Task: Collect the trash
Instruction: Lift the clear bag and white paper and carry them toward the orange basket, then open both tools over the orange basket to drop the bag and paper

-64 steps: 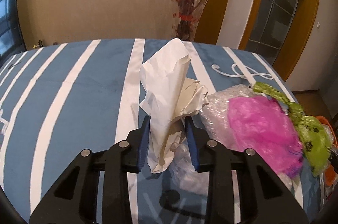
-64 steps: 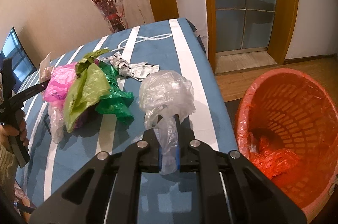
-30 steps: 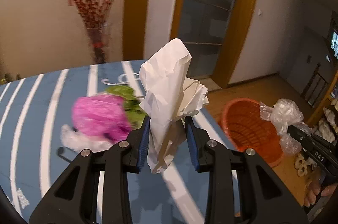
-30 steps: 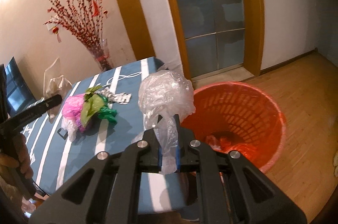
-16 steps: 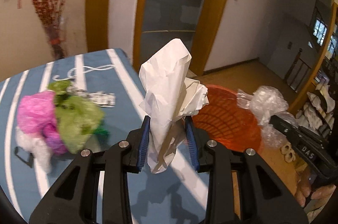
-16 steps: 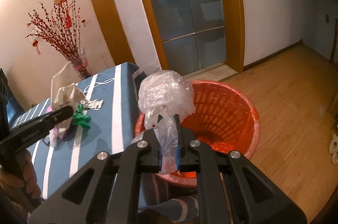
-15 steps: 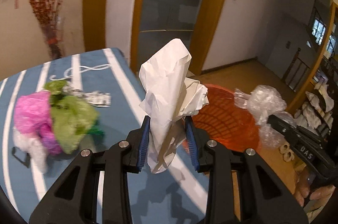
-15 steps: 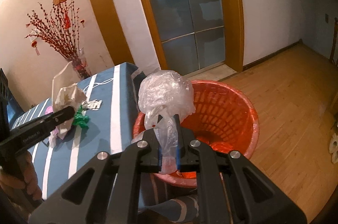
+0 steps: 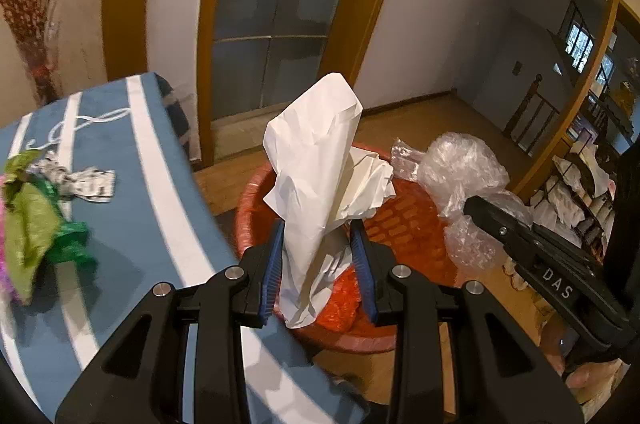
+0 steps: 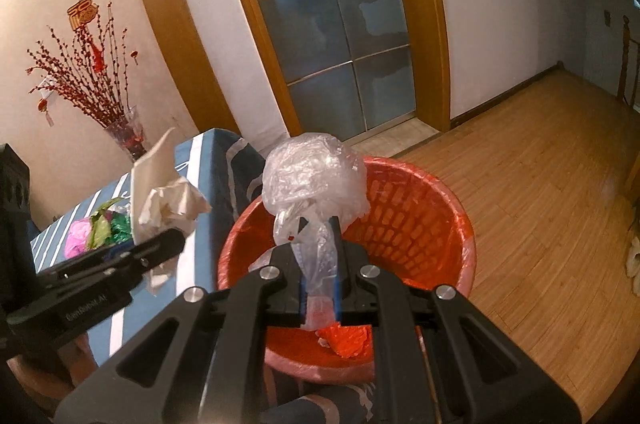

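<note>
Over the rim of an orange basket (image 9: 404,224), seen from the left wrist camera, the left gripper (image 9: 319,256) stands closed on a crumpled white paper (image 9: 320,175), its blue-padded fingers (image 9: 272,264) pinching the lower part while the rest rises in a tall peak; the basket sits on the wooden floor just beyond the table's near right edge, a red liner showing inside it; to the right, the right gripper (image 9: 476,207) reaches in from the side with a wad of clear plastic (image 9: 460,167) at its tip, held above the basket's right side; on the left, the blue-and-white striped tablecloth (image 9: 132,207) carries a green bag (image 9: 36,220), with a black-and-white printed wrapper (image 9: 88,179) farther back; a pink piece shows only at the left edge.

From the right wrist camera, the right gripper (image 10: 319,264) is clamped narrowly on the neck of the clear plastic (image 10: 316,179), whose bulk balloons above the fingers; the orange basket (image 10: 424,224) lies directly beyond and below; to the left, the left gripper (image 10: 168,240) holds the white paper (image 10: 160,191) over the table's edge, just beside the basket's left rim; far left on the tablecloth (image 10: 204,159) lie the green bag (image 10: 108,224) and a pink bag (image 10: 78,238); a vase of red branches (image 10: 92,79) stands against the far wall.
</note>
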`<state>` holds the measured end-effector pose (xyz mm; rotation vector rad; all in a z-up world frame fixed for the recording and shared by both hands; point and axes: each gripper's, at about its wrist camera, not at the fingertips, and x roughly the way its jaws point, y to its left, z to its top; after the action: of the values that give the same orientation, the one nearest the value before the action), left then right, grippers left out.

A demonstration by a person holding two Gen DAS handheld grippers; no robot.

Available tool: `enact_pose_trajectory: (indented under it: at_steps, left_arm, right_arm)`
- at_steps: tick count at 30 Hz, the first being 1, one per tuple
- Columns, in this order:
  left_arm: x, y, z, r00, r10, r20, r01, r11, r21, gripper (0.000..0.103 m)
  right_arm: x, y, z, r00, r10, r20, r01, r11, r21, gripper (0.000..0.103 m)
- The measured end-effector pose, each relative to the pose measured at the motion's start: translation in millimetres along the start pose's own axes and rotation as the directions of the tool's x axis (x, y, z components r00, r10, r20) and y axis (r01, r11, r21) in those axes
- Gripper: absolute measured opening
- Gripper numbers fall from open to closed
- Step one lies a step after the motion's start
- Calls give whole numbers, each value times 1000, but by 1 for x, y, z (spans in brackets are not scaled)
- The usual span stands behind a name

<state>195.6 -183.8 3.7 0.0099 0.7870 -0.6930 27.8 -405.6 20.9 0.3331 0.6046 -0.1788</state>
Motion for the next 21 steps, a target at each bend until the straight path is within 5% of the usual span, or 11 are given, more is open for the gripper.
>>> enact_pose_trajectory:
  at_steps: [8,21]
  left_arm:
    - [28,-10,-2,999,-24,-48,23,1000,-5,36]
    - [40,2,-16,994,32,-107,-36,999,-32,62]
  right_arm:
    - [20,-17,7,1000,-18,-5,18,999,35,15]
    - [39,-37,-2,997,-69,-22,70,995,66,54]
